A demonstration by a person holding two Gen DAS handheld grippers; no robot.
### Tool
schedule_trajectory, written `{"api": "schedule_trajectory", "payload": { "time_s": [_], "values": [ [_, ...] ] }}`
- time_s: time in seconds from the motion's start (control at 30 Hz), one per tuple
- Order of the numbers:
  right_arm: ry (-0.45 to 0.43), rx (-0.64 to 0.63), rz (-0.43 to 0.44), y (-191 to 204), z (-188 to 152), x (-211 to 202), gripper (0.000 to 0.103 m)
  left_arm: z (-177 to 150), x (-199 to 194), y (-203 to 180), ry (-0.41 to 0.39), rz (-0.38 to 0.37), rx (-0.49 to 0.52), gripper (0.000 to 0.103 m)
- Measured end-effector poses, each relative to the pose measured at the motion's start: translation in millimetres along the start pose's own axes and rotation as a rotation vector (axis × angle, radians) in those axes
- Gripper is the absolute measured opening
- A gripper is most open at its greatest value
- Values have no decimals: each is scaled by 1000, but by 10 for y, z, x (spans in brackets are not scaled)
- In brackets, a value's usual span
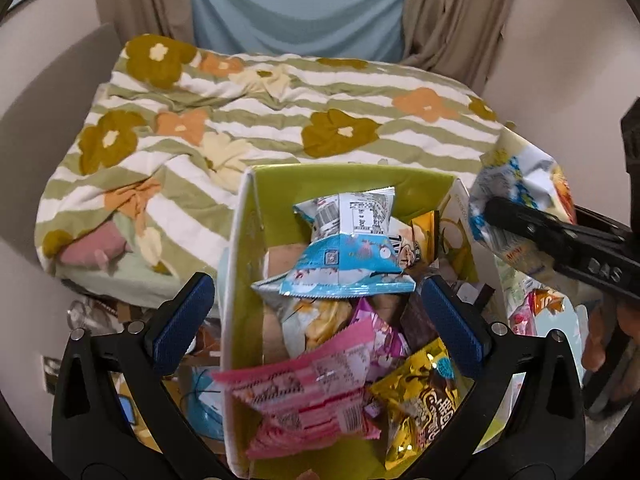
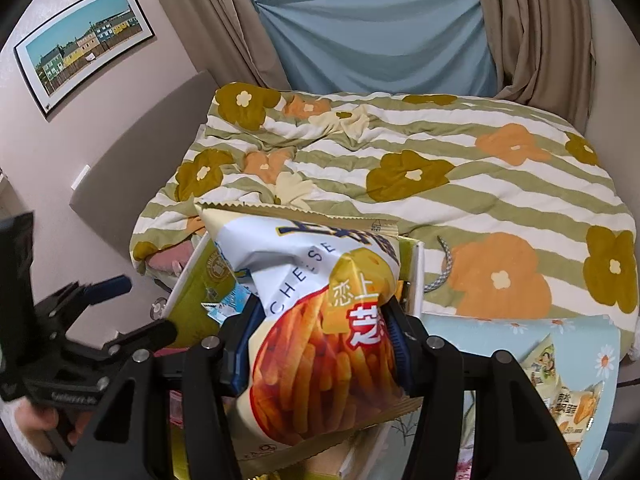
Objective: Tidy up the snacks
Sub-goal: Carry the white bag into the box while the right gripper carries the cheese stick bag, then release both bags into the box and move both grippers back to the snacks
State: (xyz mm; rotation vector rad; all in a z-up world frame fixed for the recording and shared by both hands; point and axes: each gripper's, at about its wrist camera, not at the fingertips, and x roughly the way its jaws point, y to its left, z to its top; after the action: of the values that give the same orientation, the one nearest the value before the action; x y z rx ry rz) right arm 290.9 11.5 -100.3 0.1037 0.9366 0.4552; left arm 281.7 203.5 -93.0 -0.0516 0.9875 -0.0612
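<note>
A green cardboard box [image 1: 276,178] holds several snack packets: a blue-and-white one [image 1: 348,248] on top, a pink one [image 1: 308,396] and a gold one [image 1: 416,396] at the front. My left gripper [image 1: 318,320] is open and empty, its blue pads straddling the box's near half. My right gripper [image 2: 320,340] is shut on a white cheese-stick bag [image 2: 316,300], held above the box's right side [image 2: 200,280]. The bag [image 1: 520,192] and the right gripper [image 1: 560,240] also show at the right of the left wrist view.
A bed with a striped floral duvet [image 2: 440,168] lies behind the box. More snack packets [image 2: 572,396] lie on a pale blue floral cloth [image 2: 500,336] to the right. Curtains and a framed picture [image 2: 80,44] are on the walls.
</note>
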Motion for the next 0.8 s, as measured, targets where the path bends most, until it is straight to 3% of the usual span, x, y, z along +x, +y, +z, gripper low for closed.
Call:
{"api": "schedule_trajectory", "payload": {
  "time_s": [0.33, 0.43, 0.5, 0.8],
  "values": [
    [22, 3, -54, 92, 133, 311, 53, -138, -23, 70, 0, 59, -4, 103],
    [24, 17, -65, 49, 105, 394, 68, -150, 2, 92, 6, 53, -13, 103],
    [12, 30, -53, 21, 75, 397, 102, -161, 15, 82, 9, 48, -12, 103],
    [-26, -33, -63, 65, -38, 156, 103, -212, -43, -12, 3, 39, 7, 103]
  ]
}}
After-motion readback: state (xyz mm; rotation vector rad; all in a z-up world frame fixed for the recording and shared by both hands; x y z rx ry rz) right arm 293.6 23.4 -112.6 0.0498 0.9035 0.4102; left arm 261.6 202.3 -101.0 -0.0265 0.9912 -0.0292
